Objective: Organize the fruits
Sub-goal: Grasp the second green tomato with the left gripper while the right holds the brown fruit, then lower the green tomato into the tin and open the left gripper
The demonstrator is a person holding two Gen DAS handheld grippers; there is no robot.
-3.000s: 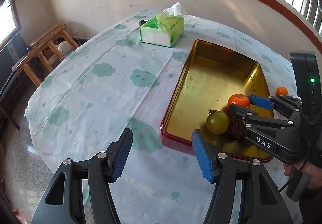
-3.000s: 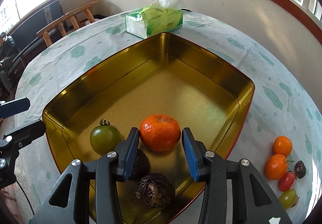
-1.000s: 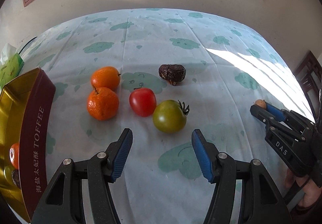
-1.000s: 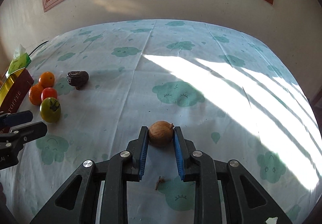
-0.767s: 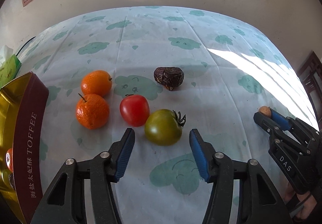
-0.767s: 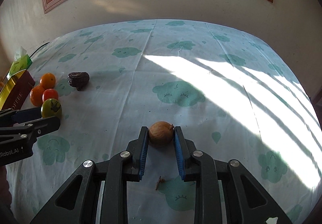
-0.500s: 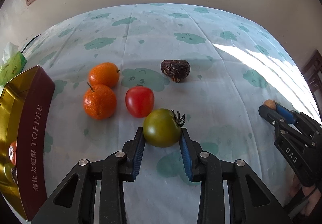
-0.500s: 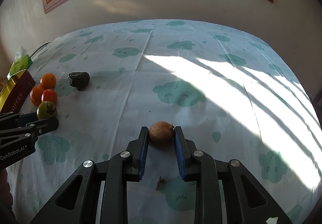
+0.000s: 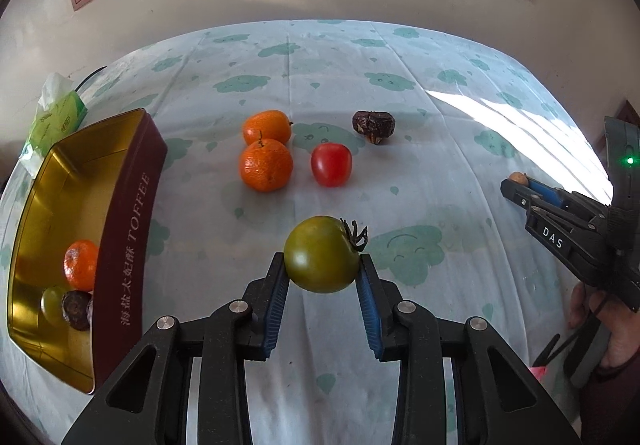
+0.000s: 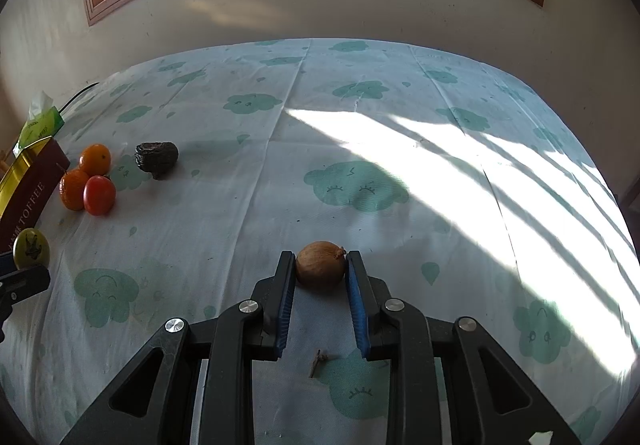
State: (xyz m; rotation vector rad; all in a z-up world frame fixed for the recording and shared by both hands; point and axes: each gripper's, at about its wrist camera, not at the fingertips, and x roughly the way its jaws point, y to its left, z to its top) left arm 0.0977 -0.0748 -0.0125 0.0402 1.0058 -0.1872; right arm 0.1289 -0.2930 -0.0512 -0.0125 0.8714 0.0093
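Green and round, the green tomato point(image 9: 321, 254) sits tight between the blue pads of the left gripper point(image 9: 322, 277), right in the middle of the left wrist view, and looks lifted off the tablecloth point(image 9: 420, 149). Its dark stem points to 3 o'clock. Past it, toward 12 o'clock, stand a red tomato point(image 9: 331, 164) and two oranges point(image 9: 266, 164) touching each other, with a dark wrinkled fruit point(image 9: 374, 126) a bit farther back. At 9 o'clock lies the gold tin point(image 9: 132, 213) with "TOFFEE" on its red side. Only this view looks inside the tin: an orange, a green fruit and a dark one are there. A green tissue pack point(image 9: 54, 117) sits behind the tin at 10 o'clock.

The right wrist view shows what the left one barely can. The right gripper point(image 10: 321, 277) pinches a small brown fruit point(image 10: 321, 265) between its pads. In the left view it is just a tiny dot at 3 o'clock. A little twig point(image 10: 318, 358) lies on the cloth under the fingers. Bright sun stripes point(image 10: 460, 181) cross the cloth toward 2 o'clock. Far off at 9 o'clock are the same oranges, red tomato and dark fruit, and the green tomato shows at the edge.
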